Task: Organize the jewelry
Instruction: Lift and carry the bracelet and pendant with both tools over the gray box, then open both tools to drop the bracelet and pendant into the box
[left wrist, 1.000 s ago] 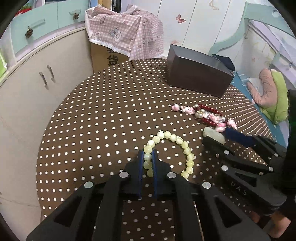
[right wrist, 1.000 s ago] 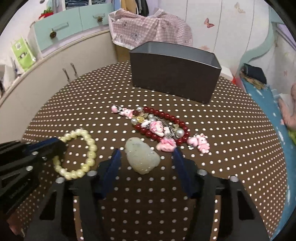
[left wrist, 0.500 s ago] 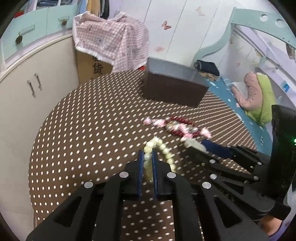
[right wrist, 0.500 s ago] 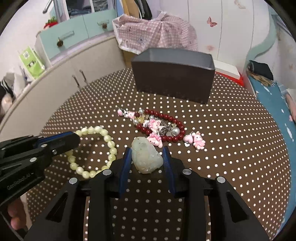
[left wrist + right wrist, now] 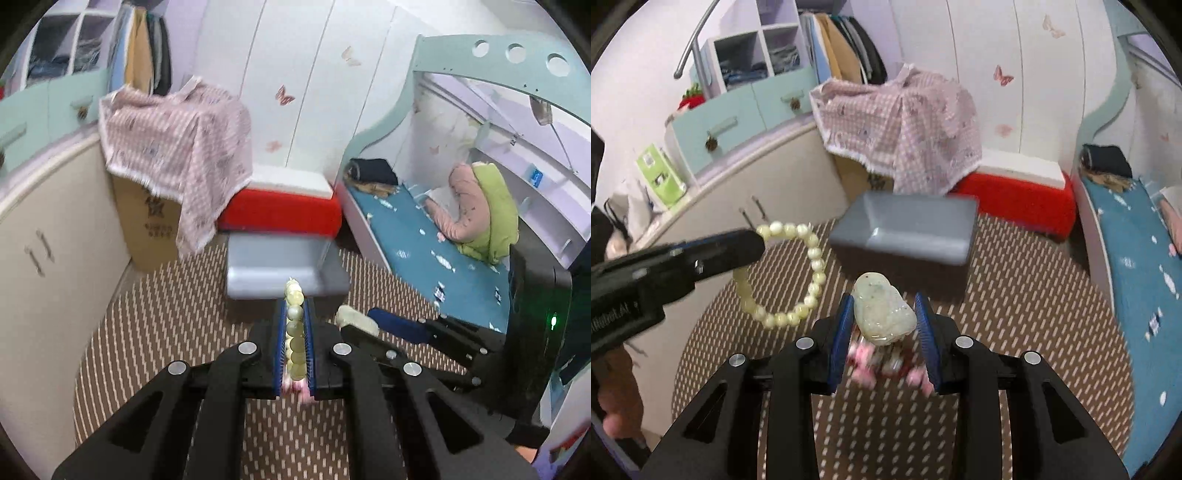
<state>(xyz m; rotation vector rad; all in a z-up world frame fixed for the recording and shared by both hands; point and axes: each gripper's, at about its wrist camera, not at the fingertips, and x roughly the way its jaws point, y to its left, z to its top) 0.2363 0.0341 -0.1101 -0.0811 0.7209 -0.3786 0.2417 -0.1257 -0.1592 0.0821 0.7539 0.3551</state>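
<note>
Right wrist view is showing you the polka-dot tabletop (image 5: 1015,314) spreading below, with the grey box (image 5: 905,230) sitting open at its far side, directly ahead of both tools. You are carrying two pieces toward it at once. Your left claw (image 5: 294,332) is pinching the pale bead bracelet (image 5: 812,273), which is hanging as an open loop in the air to the left of the box. Your right claw (image 5: 884,321) is gripping the jade pendant (image 5: 882,310) between its blue pads, lifted clear of the cloth, just short of the box's near wall. The red-bead and pink-charm pieces (image 5: 882,363) are lying blurred on the tabletop beneath your right claw, not yet collected.

To do this step well, I'd judge you should be bringing each claw fully over the box's opening before letting go, since the dangling bracelet loop could catch on the near rim. Lower the loop inside first, then release. Keep the two tools apart over the box so they aren't colliding, and drop the pendant from low height.
</note>
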